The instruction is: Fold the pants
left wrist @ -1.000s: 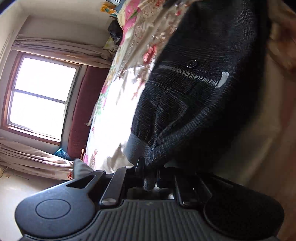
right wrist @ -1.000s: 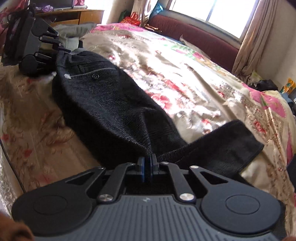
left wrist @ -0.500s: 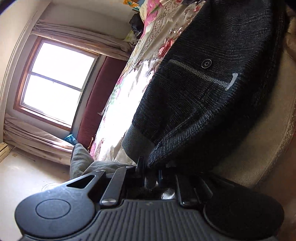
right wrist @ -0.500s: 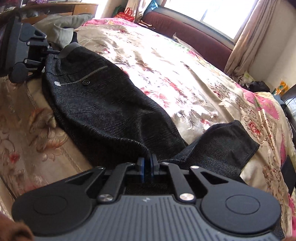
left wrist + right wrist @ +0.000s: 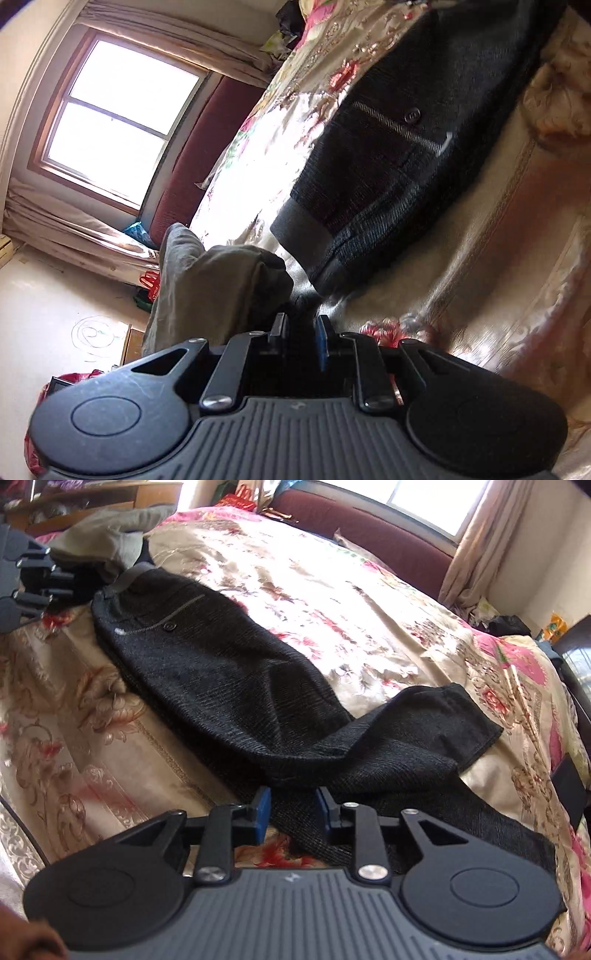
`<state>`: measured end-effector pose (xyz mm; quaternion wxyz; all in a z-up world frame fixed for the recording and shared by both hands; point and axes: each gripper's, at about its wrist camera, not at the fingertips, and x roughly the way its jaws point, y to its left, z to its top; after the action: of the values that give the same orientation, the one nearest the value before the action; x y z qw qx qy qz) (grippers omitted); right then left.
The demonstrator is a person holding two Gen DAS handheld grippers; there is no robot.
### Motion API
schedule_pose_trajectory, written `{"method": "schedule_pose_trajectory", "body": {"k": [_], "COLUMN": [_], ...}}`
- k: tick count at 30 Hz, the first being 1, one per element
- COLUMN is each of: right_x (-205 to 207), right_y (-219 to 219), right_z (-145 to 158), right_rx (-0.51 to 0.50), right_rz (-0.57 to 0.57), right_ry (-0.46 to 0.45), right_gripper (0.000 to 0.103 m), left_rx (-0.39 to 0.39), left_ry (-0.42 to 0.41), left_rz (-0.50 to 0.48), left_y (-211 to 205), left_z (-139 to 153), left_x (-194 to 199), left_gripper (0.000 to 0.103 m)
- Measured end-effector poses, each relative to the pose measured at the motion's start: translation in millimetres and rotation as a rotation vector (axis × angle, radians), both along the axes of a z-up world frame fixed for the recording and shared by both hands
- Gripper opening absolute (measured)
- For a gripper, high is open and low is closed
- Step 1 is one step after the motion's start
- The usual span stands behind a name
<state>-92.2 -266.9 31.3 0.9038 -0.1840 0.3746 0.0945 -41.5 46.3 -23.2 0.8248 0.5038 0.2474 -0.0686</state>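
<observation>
Now the dark pants (image 5: 229, 686) lie lengthwise on the floral bedspread (image 5: 332, 602), near its front edge. The waistband end with its buttoned back pocket (image 5: 168, 626) points toward the far left of the right wrist view. The legs run toward the camera, and one leg end bends off to the right, lying flat with its hem (image 5: 476, 720) facing the pink part of the cover.

The right gripper (image 5: 291, 806) hovers over the lower leg; its blue pads (image 5: 263, 808) stand apart and are opening, cloth below and between them but not pinched.

The left gripper (image 5: 301, 328) sits just off the waistband (image 5: 303, 236). Its jaws are slightly apart and opening, and I see no cloth pressed between them. The picture is blurred there.

A grey-green garment (image 5: 207, 288) lies bunched just beside the waistband. Beyond the bed stand a maroon headboard (image 5: 369, 535), a bright window (image 5: 118, 118) and beige curtains (image 5: 476, 550).
</observation>
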Motion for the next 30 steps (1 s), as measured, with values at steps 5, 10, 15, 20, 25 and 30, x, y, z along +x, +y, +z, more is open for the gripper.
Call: {"method": "schedule_pose_trajectory", "body": {"k": [5,10,15,20,25,30], "right_x": [65,172,265,331,341,305], "right_y": [-40,-74,-94,-109,-155,-188], "right_z": [14,11,-13,-49,-58,-20], "right_rx": [0.139,0.245,0.291,0.177,0.231,0.461], "right_rz": [-0.181,-0.36,-0.547,-0.685,-0.816,-0.781], "right_ry": [-0.049,-0.046,-0.005,0.062,0.086,0.014], "right_gripper": [0.029,0.04,0.04,0.038,0.006,0.004], "left_rx": [-0.261,-0.429,-0.545,-0.576,-0.559,-0.57], "left_ry": [0.059,0.158,0.252,0.311,0.318,0.325], "left_rz": [-0.08,-0.246,-0.313,-0.32,-0.295,-0.269], "left_y": [-56,-141,-200,-247,-265,-259], "left_z": [30,29,26,14,1,6], "left_x": [-3,-3,7,10,29,40], "left_gripper": [0.035,0.035,0.036,0.04,0.039,0.029]}}
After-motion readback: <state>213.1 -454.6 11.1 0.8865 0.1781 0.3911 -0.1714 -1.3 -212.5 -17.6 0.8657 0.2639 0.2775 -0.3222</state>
